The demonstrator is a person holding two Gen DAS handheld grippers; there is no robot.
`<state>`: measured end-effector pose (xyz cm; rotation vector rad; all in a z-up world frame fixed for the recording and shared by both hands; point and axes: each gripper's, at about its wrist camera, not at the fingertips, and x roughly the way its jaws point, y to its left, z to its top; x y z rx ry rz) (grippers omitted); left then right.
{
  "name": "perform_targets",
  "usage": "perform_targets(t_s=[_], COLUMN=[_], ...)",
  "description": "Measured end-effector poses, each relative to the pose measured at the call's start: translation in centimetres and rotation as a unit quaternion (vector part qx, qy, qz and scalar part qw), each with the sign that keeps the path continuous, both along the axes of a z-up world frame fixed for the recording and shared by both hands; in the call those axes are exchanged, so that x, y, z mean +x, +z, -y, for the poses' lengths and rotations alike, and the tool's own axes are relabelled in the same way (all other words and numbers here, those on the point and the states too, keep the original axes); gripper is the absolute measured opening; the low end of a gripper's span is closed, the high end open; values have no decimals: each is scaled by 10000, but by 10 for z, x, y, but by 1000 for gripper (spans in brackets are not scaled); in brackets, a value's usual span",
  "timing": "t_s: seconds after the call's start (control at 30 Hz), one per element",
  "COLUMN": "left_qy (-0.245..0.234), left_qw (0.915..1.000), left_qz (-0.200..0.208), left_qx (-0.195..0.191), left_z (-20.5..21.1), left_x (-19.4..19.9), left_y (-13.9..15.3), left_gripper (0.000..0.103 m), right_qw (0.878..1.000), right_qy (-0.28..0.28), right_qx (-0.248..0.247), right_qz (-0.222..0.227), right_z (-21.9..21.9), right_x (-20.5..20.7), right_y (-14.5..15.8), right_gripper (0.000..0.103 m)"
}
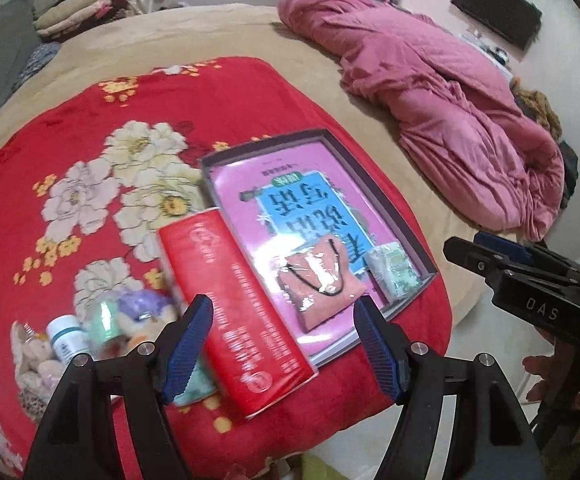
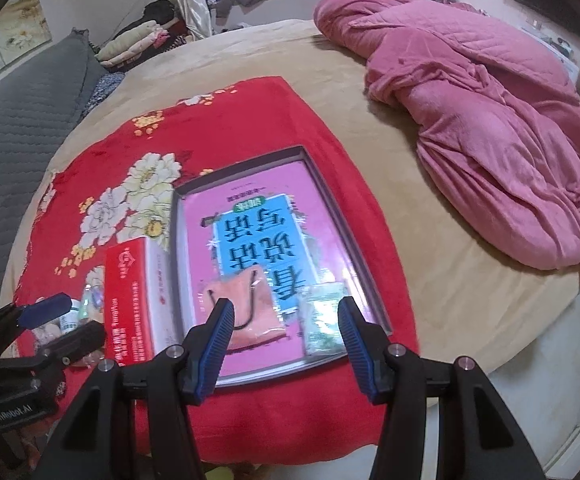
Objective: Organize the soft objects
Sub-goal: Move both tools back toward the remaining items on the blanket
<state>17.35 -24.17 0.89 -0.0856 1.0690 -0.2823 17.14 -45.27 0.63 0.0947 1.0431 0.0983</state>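
Blue-padded left gripper [image 1: 284, 344] angled steeply down over the near edge of the red blanket [image 1: 90, 184], jaws apart, nothing between. Right gripper [image 2: 286, 340] same tilt, jaws parted, empty, above the tray [image 2: 318, 172]. Pink pouch [image 2: 246, 308] and green tissue pack [image 2: 324, 316] lie in the tray's near end. Only the left view shows plush toys [image 1: 142, 316] and a bottle [image 1: 66, 338] left of the red box [image 1: 238, 316].

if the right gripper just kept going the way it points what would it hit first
Most likely the pink pouch lying in the shallow box, or the green packet beside it; depth is hard to judge. The right gripper is open and empty.
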Motion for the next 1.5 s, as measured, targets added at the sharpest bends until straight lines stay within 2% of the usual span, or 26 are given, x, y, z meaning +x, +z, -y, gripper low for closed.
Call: perform_targets(t_s=[0.47, 0.87, 1.03, 1.23, 1.5], left_qy=[692, 1339, 1573, 1789, 1993], left_qw=[9976, 9908, 9873, 9838, 9795], left_qz=[93, 188, 202, 72, -294], left_qx=[3, -75, -105, -86, -70], left_z=[-112, -210, -243, -271, -298], left_x=[-41, -74, -86, -97, -104], left_y=[14, 34, 35, 21, -22], left_gripper=[74, 74, 74, 74, 74], right_qw=[9983, 9915, 9880, 9850, 9801], right_qy=[505, 1170, 1429, 1671, 1977], right_qx=[102, 99, 80, 71, -9], right_qz=[283, 566, 582, 431, 149], right_z=[-84, -166, -199, -228, -261], right_x=[-17, -47, -54, -54, -48], right_y=[33, 71, 75, 65, 36], right_gripper=[54, 54, 54, 54, 54])
